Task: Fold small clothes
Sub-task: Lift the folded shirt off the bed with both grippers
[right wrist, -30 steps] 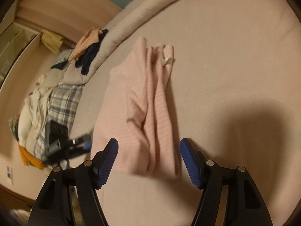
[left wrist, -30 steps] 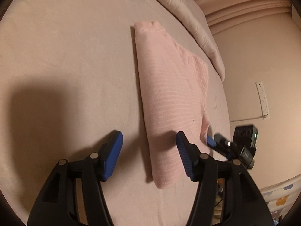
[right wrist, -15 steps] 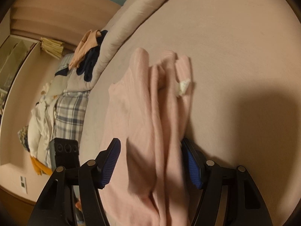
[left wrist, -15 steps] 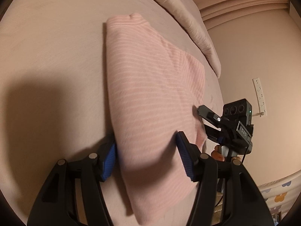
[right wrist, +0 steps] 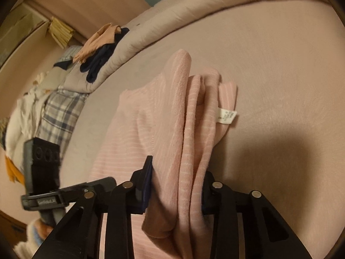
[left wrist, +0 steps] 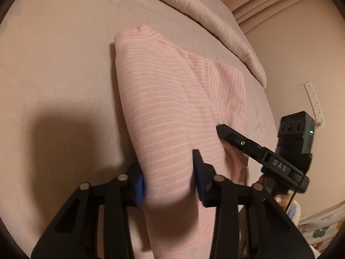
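Pink bedsheet [left wrist: 54,75] under striped pink garment [left wrist: 163,112], left gripper [left wrist: 170,183] and right gripper [right wrist: 176,185] both clamping it.

both wrist views look closely along the pink garment [left wrist: 168,112].

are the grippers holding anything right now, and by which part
Both hold the pink striped garment at its near end: the left gripper on the smooth folded edge, the right gripper on the bunched layers of the opposite side.

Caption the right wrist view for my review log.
Right gripper shut on bunched edge of pink striped garment, white care label showing, on pink bed.
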